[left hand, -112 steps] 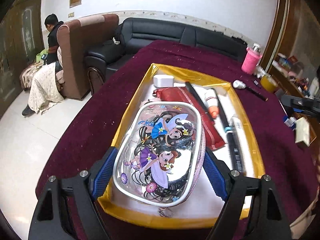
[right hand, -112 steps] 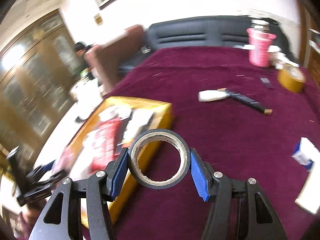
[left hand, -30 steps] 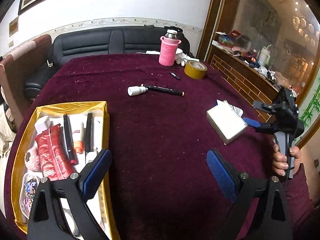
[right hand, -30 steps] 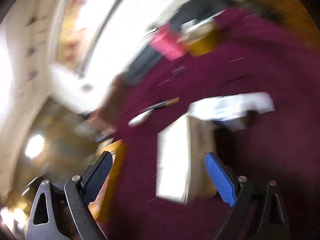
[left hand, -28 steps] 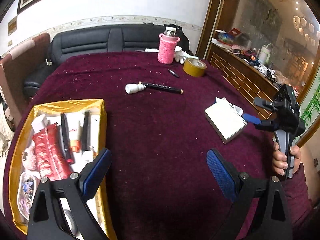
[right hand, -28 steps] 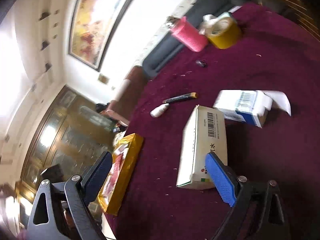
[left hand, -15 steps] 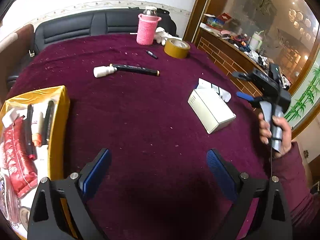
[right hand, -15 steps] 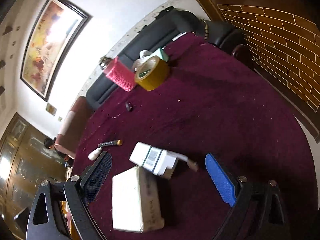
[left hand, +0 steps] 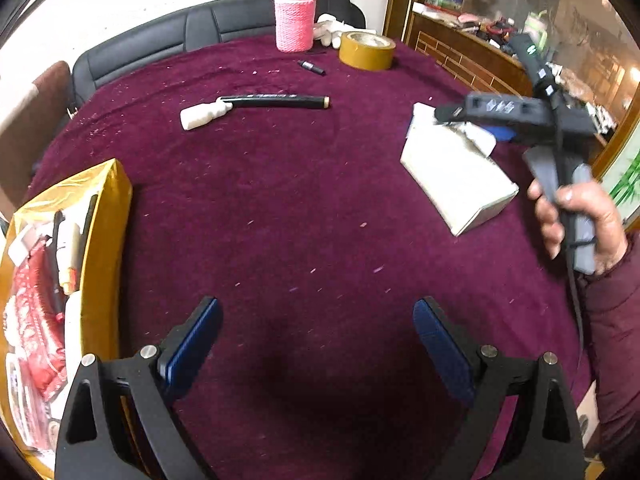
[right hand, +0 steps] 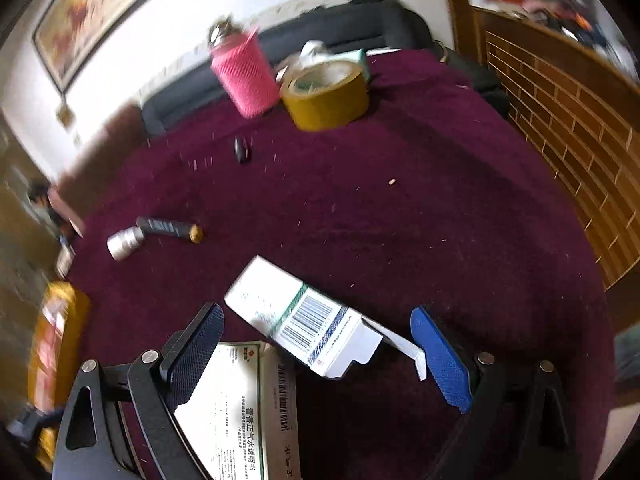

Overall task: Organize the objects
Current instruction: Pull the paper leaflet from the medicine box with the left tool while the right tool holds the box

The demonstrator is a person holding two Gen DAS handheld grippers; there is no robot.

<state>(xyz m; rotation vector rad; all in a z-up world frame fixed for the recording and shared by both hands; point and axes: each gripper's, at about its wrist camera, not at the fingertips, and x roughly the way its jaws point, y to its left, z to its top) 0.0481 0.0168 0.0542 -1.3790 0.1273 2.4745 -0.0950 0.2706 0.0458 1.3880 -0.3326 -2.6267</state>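
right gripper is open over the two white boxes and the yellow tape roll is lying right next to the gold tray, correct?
Not quite. The right gripper is open over the two white boxes, but the yellow tape roll sits at the far end of the table beside the pink bottle, far from the gold tray, as the left wrist view shows.

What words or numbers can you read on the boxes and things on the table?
Nearer white box, under the right gripper: one line of large Chinese characters, seemingly "藿香正气水说明书"; the small print and barcode digits are too blurred.
Open-flapped white box: a barcode and faint print, too blurred to read.
Black pen: white lettering, too small to read.
Yellow tape roll and pink bottle sleeve: no text visible.
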